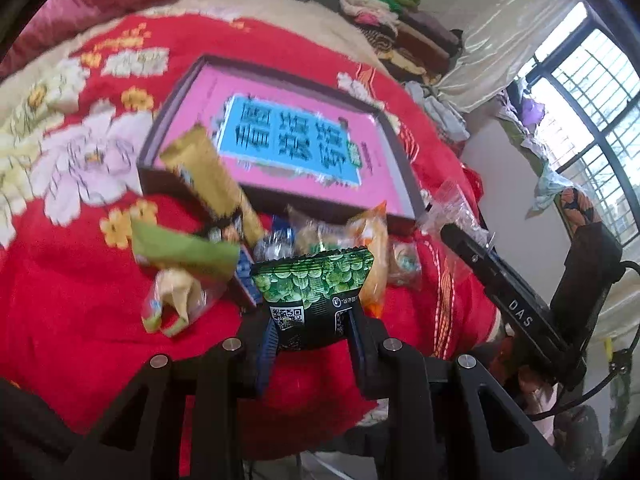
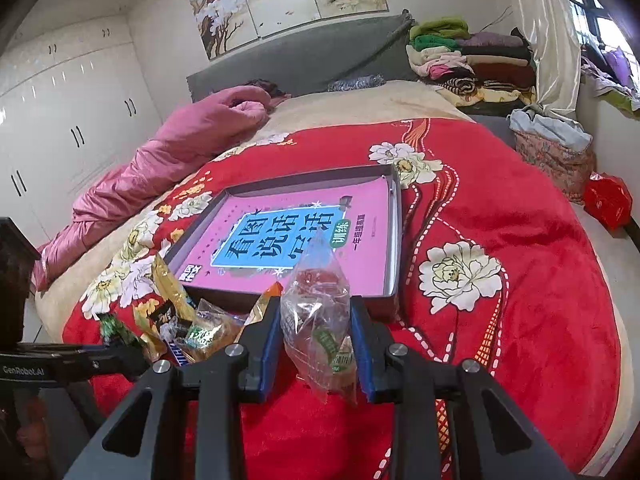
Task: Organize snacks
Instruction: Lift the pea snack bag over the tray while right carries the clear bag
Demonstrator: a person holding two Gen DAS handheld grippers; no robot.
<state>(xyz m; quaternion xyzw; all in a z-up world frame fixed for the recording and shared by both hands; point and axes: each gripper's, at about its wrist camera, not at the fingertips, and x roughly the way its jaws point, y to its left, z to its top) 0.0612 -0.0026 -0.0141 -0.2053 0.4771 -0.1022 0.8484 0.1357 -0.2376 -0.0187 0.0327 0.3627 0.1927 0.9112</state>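
**A:** Red floral blanket [image 2: 500, 208] covers the bed, and the loose pile of snack packets [image 1: 224, 248] sits on it just in front of the shallow dark box tray [image 2: 394, 208] with a pink book [image 2: 304, 236] lying inside. What's on the left?

**B:** The left gripper [image 1: 312, 332] is clamped on the lower end of a green-and-black crinkly foil packet [image 1: 314, 292], lifted above the pile. It looks light and puffy, and the foil is slick, so a pinch across the flat sealed edge should hold better than one on the air-filled belly.

**A:** And the right?

**B:** The right gripper [image 2: 316, 344] has its blue-lined jaws pressed on a clear plastic bag with a green label [image 2: 316, 304], held up just in front of the tray's near wall. It is soft and floppy, and the contents might crush, so I'd keep the pinch gentle, on the gathered film.

**A:** Counts?

**B:** One tray, one book, two packets held. In the pile I make out a long gold pouch [image 1: 212, 184], a light green packet [image 1: 184, 248], an orange one [image 1: 372, 240] and some clear-wrapped pieces; the overlap stops an exact total. No snack is in the tray yet.
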